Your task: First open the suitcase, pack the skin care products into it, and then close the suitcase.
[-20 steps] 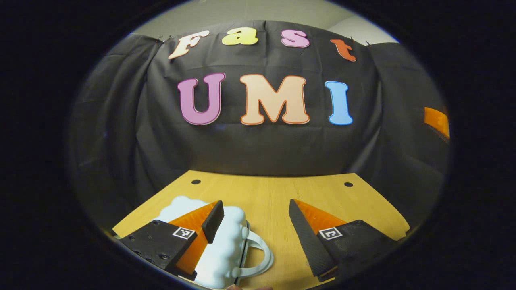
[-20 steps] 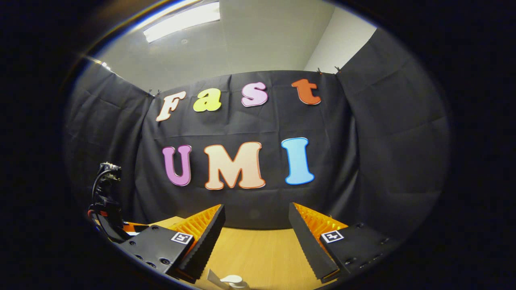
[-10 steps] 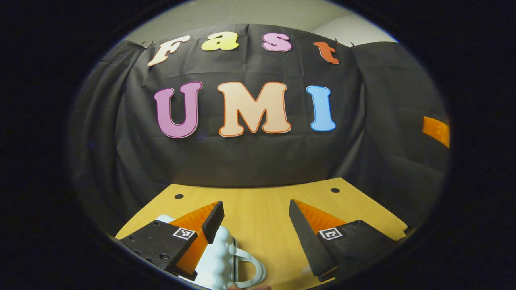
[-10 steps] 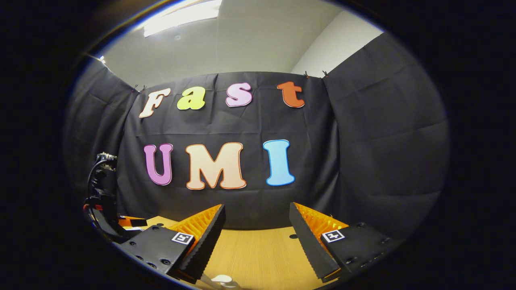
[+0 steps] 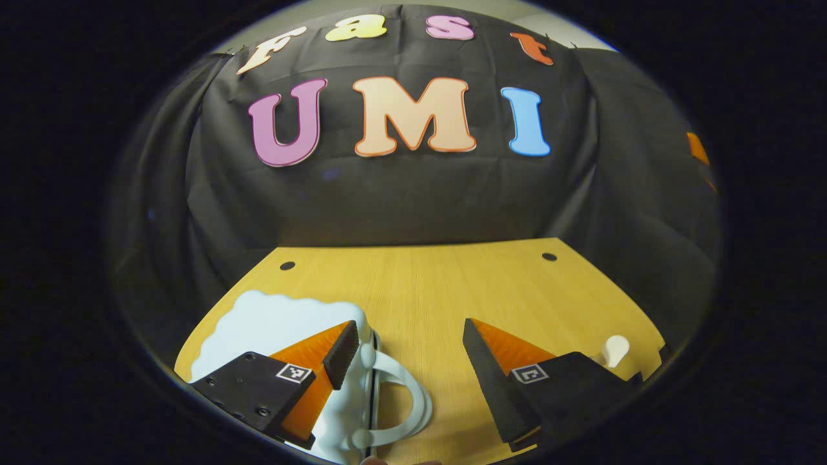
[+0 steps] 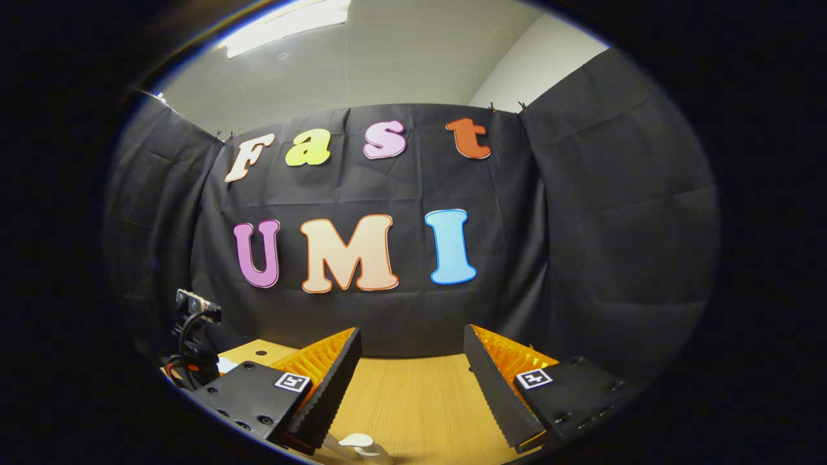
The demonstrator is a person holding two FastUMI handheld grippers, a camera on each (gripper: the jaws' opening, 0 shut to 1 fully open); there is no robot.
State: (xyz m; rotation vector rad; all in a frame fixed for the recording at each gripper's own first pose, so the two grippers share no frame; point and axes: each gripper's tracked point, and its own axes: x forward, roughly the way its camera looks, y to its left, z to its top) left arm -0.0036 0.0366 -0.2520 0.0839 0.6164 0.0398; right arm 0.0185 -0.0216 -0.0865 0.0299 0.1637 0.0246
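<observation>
Left gripper view is showing us the table (image 5: 426, 290) first, its wood stretching out to the booth's black wall. Next in size, the white case (image 5: 271, 320) is lying flat on the table at the lower left, scalloped along its edge, with its handle (image 5: 404, 400) looping toward the middle. We are judging it to be closed, since its seam beside the handle looks shut, so the opening is not yet done. Our left tool (image 5: 407, 381) is hanging over it with its fingers spread, one over the case's top and one over bare wood, pinching nothing. Smallest, a pale bottle cap (image 5: 615, 349) is peeking out behind the far finger.

Right gripper view is showing our right tool (image 6: 410, 387) spread too, empty, above the table, with a white-capped product (image 6: 358, 444) lying below it. We are reckoning all three steps are left: opening, packing, closing.
</observation>
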